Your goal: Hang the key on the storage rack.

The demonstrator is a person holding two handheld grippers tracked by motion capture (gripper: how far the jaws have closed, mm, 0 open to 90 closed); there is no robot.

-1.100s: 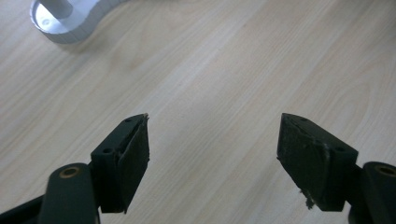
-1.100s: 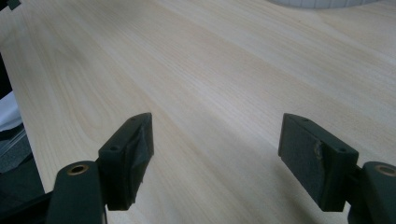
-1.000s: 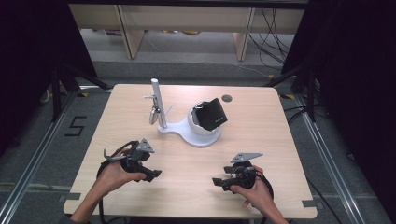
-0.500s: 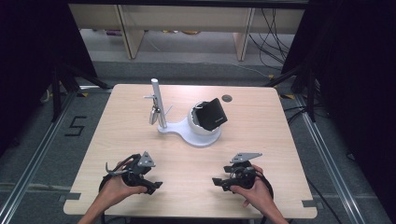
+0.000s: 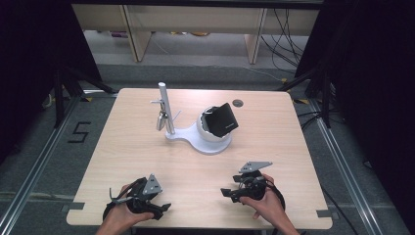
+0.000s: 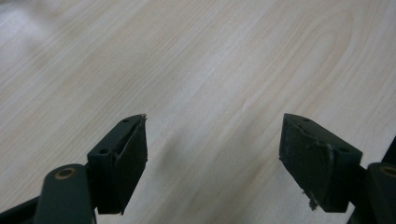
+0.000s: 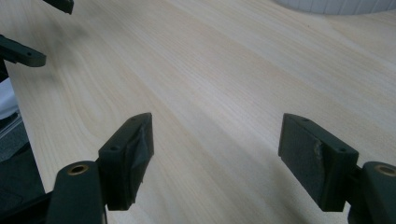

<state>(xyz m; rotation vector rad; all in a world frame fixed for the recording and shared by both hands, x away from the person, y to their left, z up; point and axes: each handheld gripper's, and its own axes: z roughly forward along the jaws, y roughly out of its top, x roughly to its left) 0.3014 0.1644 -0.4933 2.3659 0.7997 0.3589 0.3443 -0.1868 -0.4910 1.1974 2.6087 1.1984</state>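
**Ana:** Look, the left hand-held gripper (image 5: 164, 207) has moved. A moment ago it was farther up the surface (image 5: 127, 132). Now it sits low, near the front edge, close to the person.

**Ben:** And the right hand-held gripper (image 5: 226, 192)?

**Ana:** It has stayed in the same spot, low on the right side. Both have their jaws wide apart, and nothing is between them. You just see bare wood there.

**Ben:** So what does that mean for the work?

**Ana:** I think nothing has started yet. Pulling back looks like getting ready, not grabbing.

**Ben:** Where are the things they might go for?

**Ana:** Up in the middle of the surface, well apart from both hands. There is a white stand (image 5: 198, 139) with a flat base. A tall white post (image 5: 165, 105) rises on its left. A small silver thing (image 5: 160, 120) hangs from the post, maybe a lock or a clip. I cannot tell which.

**Ben:** And the black thing?

**Ana:** A black box (image 5: 222, 119) sits tilted in the round white cup on the right of the stand.

**Ben:** Is anything in the way?

**Ana:** No, the wood between the hands and the stand is open. There is a small dark round spot (image 5: 238, 103) near the back, behind the box. The post stands just beside the cup, so a reach from the left could bump it.
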